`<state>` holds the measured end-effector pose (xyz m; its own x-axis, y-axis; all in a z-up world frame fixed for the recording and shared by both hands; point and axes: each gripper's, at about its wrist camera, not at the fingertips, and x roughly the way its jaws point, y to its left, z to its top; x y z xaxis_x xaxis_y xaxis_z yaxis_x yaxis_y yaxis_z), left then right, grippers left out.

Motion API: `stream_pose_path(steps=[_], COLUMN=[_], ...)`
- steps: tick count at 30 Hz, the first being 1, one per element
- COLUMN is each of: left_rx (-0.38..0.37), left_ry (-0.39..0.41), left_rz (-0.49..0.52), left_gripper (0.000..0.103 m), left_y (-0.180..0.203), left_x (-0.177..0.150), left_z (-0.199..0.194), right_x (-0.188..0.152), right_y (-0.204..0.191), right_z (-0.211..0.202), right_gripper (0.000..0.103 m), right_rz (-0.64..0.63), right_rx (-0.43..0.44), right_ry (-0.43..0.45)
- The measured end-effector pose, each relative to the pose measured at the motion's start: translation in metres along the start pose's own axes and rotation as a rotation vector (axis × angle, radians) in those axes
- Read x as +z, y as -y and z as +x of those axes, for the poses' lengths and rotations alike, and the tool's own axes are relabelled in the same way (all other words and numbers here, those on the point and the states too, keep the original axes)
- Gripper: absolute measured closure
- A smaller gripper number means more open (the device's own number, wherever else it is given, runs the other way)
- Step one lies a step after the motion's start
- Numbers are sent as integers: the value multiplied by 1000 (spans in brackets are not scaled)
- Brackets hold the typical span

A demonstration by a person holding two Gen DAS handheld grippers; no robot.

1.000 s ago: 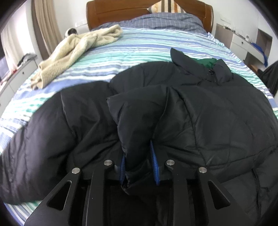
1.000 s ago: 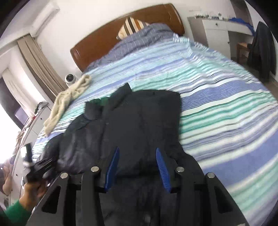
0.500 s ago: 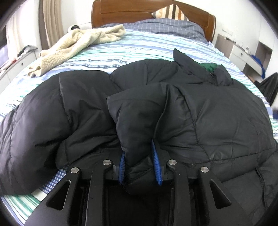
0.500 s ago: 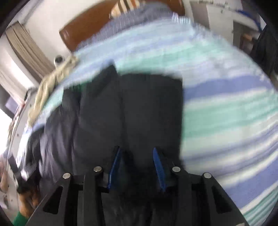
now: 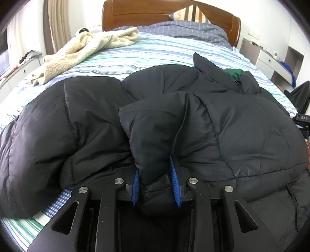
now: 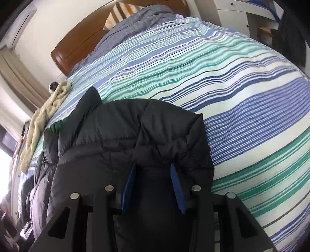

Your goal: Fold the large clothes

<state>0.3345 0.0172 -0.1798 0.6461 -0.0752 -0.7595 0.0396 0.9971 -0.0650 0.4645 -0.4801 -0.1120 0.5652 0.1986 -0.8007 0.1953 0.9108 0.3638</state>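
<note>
A large black puffer jacket (image 5: 222, 124) lies across the striped bed, collar with green lining toward the headboard. My left gripper (image 5: 155, 174) is shut on a thick fold of the jacket, which bulges between the blue pads (image 5: 175, 184). In the right wrist view the jacket (image 6: 124, 135) lies at the left half of the bed. My right gripper (image 6: 153, 182) has its blue pads (image 6: 177, 190) sunk into the jacket's edge, with black fabric filling the gap between them.
A cream fleece garment (image 5: 87, 48) lies at the bed's far left, also in the right wrist view (image 6: 42, 114). The wooden headboard (image 5: 155, 9) and pillows stand at the back. White furniture (image 5: 271, 62) stands to the right. Bare striped sheet (image 6: 251, 116) lies right of the jacket.
My right gripper has dropped onto the jacket's right edge and closed in on the fabric. My left gripper kept its hold and moved lower and closer over the jacket.
</note>
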Motion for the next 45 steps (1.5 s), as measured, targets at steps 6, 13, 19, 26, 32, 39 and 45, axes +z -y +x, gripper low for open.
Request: stream_pose_path(steps=[6, 13, 19, 26, 32, 39, 45], left_rx=[2, 22, 160, 17, 49, 93, 9], left_ry=[0, -2, -51, -94, -77, -96, -50], left_rz=[1, 19, 44, 0, -137, -485, -857], left_gripper=[73, 73, 32, 12, 7, 7, 7], left_y=[1, 3, 5, -22, -81, -200, -282], left_x=[0, 1, 2, -52, -73, -92, -118], left_z=[0, 0, -22, -118, -168, -164, -133], right_x=[-24, -88, -93, -174, -234, -263, -271], right_y=[-18, -16, -28, -66, -77, -81, -94], right_z=[-69, -56, -95, -191, -230, -243, -252], right_gripper=[63, 63, 63, 21, 21, 21, 21], right_rz=[-73, -89, -78, -268, -296, -261, -299], right_rx=[41, 72, 55, 85, 82, 99, 102], right_ry=[18, -156, -77, 30, 67, 60, 65])
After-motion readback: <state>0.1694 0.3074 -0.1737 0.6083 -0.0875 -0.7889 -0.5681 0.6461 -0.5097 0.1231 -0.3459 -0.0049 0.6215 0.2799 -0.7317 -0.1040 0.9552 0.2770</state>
